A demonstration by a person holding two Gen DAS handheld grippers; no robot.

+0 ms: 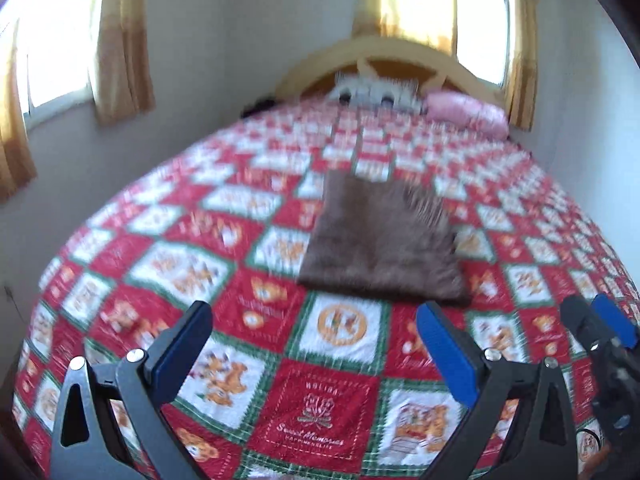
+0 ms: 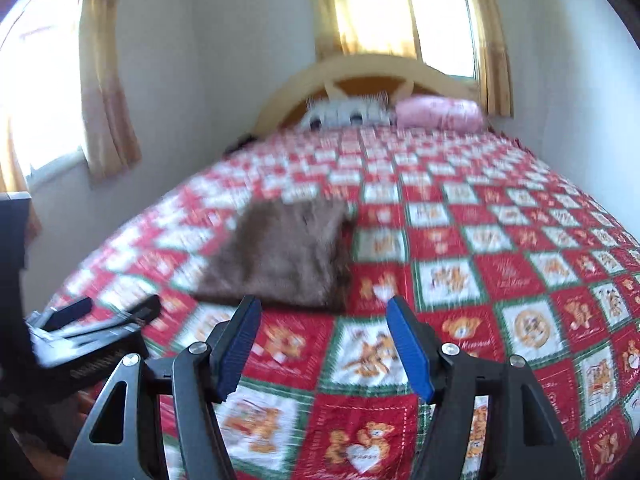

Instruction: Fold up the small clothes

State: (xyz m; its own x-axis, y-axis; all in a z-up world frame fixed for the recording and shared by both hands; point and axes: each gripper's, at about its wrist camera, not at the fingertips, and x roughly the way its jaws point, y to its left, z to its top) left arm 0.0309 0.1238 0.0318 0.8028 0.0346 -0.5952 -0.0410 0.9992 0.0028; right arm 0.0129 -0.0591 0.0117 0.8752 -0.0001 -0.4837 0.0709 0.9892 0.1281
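Observation:
A brown fuzzy cloth [image 1: 380, 240] lies folded flat in a rough square on the red, white and green patchwork bedspread [image 1: 328, 408]. It also shows in the right wrist view [image 2: 284, 258]. My left gripper [image 1: 316, 316] is open and empty, above the bedspread just short of the cloth's near edge. My right gripper [image 2: 322, 312] is open and empty, near the cloth's near right corner. The right gripper shows at the right edge of the left wrist view [image 1: 600, 328], and the left gripper at the left of the right wrist view [image 2: 104, 312]. Both views are motion-blurred.
The bed has a curved wooden headboard [image 1: 384, 52] with a white patterned pillow [image 1: 376, 92] and a pink pillow [image 1: 468, 112]. White walls with yellow-curtained windows [image 1: 120, 40] stand to the left and behind. The bedspread's left edge drops off near the wall.

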